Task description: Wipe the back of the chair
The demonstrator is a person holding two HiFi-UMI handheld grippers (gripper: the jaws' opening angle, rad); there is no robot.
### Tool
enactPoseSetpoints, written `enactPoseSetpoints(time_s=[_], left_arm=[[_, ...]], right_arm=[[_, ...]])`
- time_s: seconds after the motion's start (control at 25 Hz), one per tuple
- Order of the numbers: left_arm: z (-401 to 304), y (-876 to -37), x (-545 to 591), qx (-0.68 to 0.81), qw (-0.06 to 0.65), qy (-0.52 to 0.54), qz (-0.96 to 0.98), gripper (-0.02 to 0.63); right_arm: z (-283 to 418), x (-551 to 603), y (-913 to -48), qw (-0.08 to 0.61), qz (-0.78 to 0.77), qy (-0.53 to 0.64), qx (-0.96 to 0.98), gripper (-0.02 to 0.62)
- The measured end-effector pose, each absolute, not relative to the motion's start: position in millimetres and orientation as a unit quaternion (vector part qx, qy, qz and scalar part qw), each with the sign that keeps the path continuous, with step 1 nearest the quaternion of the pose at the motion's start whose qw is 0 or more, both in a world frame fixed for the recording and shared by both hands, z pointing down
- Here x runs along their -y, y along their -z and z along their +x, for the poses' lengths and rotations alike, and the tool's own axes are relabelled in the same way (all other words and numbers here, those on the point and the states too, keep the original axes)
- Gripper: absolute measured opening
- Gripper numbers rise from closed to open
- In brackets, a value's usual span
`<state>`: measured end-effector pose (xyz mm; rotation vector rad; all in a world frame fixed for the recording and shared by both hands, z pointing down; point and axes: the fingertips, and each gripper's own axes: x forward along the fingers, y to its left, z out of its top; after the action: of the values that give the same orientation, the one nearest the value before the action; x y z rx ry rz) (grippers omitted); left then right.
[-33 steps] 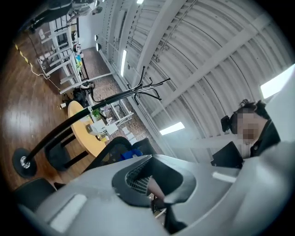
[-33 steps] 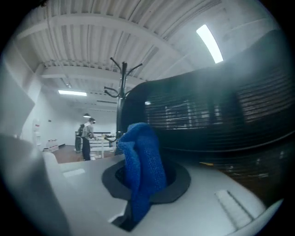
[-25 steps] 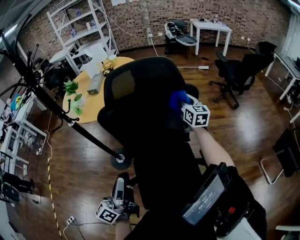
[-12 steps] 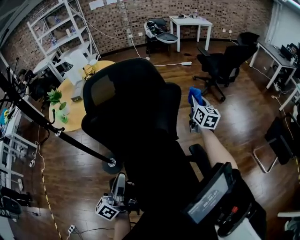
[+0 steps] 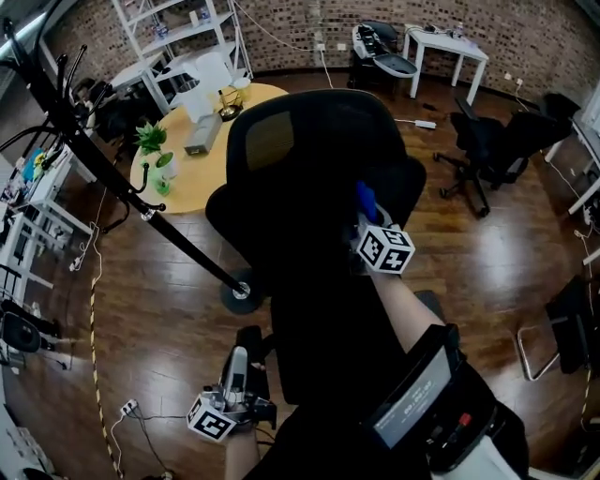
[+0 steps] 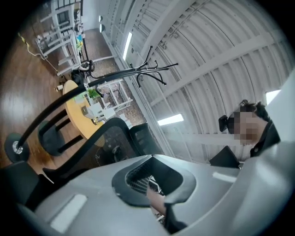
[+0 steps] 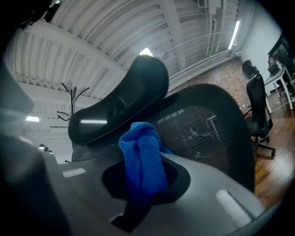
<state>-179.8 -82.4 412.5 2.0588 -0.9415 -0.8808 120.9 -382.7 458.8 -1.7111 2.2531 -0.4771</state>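
Observation:
A black office chair with a mesh back (image 5: 300,155) fills the middle of the head view, seen from behind. My right gripper (image 5: 366,214) is shut on a blue cloth (image 5: 362,195) that rests against the right side of the backrest. In the right gripper view the blue cloth (image 7: 140,156) bulges out between the jaws of the right gripper (image 7: 138,184), close to the mesh back (image 7: 207,133) and below the headrest (image 7: 122,103). My left gripper (image 5: 236,354) hangs low by the chair's base, its jaws together and holding nothing. The left gripper (image 6: 152,193) points up at the chair (image 6: 103,140).
A round yellow table (image 5: 192,164) with a small plant (image 5: 153,150) stands behind the chair at left. A black coat-stand pole (image 5: 141,211) slants across the left. White shelves (image 5: 173,28), a white table (image 5: 450,47) and another black chair (image 5: 497,141) lie farther back.
The right gripper with the blue cloth swung out to the right of the chair and has come back against the backrest. The left gripper stayed low.

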Motion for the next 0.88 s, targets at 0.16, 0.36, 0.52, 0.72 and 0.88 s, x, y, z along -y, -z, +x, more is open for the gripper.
enactPoseSetpoints(time_s=[0.16, 0.36, 0.52, 0.72, 0.88], left_arm=[[-203, -420, 65, 0.396, 0.342, 0.345, 0.779, 0.006], [-223, -426, 48, 0.436, 0.333, 0.351, 0.759, 0.006], [-233, -428, 37, 0.459, 0.329, 0.349, 0.748, 0.006], [-234, -424, 35, 0.467, 0.322, 0.344, 0.749, 0.006], [-227, -424, 40, 0.459, 0.325, 0.341, 0.754, 0.006]], right_arm=[[49, 379, -464, 0.152, -0.527, 0.179, -0.817, 0.032], [-70, 368, -486, 0.088, -0.423, 0.161, -0.888, 0.032], [-163, 345, -517, -0.009, -0.323, 0.146, -0.935, 0.032], [-221, 324, -545, -0.067, -0.253, 0.166, -0.951, 0.032], [-199, 336, -560, -0.087, -0.275, 0.146, -0.946, 0.032]])
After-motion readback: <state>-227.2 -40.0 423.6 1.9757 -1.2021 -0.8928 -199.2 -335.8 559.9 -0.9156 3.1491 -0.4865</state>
